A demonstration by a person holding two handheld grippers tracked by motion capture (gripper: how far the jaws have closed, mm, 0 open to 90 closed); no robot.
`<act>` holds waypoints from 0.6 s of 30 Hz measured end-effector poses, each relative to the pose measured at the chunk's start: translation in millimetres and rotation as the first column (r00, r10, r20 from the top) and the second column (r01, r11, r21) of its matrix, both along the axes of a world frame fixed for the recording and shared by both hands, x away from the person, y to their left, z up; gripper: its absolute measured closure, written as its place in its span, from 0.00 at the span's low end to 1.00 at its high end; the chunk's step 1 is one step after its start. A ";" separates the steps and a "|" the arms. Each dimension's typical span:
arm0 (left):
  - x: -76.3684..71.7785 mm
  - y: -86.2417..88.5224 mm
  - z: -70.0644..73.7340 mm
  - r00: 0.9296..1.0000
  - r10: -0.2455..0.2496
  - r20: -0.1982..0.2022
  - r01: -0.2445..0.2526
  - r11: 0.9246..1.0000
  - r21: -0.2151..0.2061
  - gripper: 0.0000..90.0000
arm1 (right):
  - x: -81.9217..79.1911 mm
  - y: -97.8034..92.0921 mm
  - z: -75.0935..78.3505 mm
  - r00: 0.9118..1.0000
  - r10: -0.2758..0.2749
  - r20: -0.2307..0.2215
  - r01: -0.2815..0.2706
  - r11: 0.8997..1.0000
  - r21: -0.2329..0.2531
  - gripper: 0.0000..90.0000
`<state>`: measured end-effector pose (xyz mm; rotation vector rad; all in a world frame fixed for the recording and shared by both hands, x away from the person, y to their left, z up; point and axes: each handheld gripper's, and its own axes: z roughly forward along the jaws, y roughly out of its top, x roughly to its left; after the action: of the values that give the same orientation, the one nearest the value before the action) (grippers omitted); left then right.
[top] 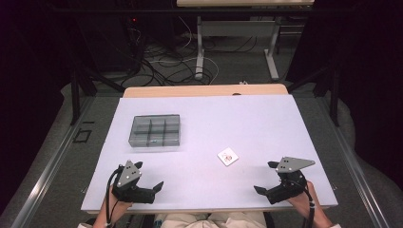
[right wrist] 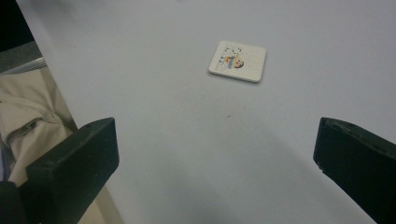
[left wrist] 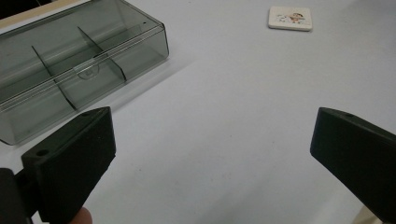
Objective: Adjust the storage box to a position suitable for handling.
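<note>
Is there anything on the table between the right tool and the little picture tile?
Nothing. In the right gripper view, bare white table runs from the open right tool to the tile.

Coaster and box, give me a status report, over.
Left tongs open, right tongs open, both empty. Coaster flat on table, untouched; compartment box shut. Path clear.

The picture printed on the small white tile [top: 227, 156] is too small to make out from the high view, and in the right gripper view [right wrist: 237, 60] it stays a blur of colours. In the left gripper view the clear plastic box [left wrist: 70, 65] runs off the left edge. Whether anything lies in its compartments cannot be told. The person's forearms are cut off at the bottom of the high view.
</note>
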<state>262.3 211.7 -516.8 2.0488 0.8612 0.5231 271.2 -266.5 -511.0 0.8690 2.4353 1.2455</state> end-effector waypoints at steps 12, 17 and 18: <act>2.6 1.4 -0.6 1.000 0.012 -0.003 -0.012 1.000 0.010 0.00 | 0.5 0.8 -0.5 1.000 0.001 -0.008 -0.001 1.000 -0.007 0.00; 5.1 2.8 -0.3 1.000 0.025 -0.002 -0.025 1.000 0.017 0.00 | 0.2 -0.1 -0.2 1.000 0.003 -0.004 -0.003 1.000 -0.009 0.00; 6.4 3.6 0.0 1.000 0.029 -0.006 -0.028 0.999 0.023 0.00 | 0.2 0.0 -0.1 1.000 0.003 -0.005 -0.003 1.000 -0.009 0.00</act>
<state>268.7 215.3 -516.9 2.0631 0.8930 0.5448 271.4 -266.5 -511.2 0.8671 2.4453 1.2337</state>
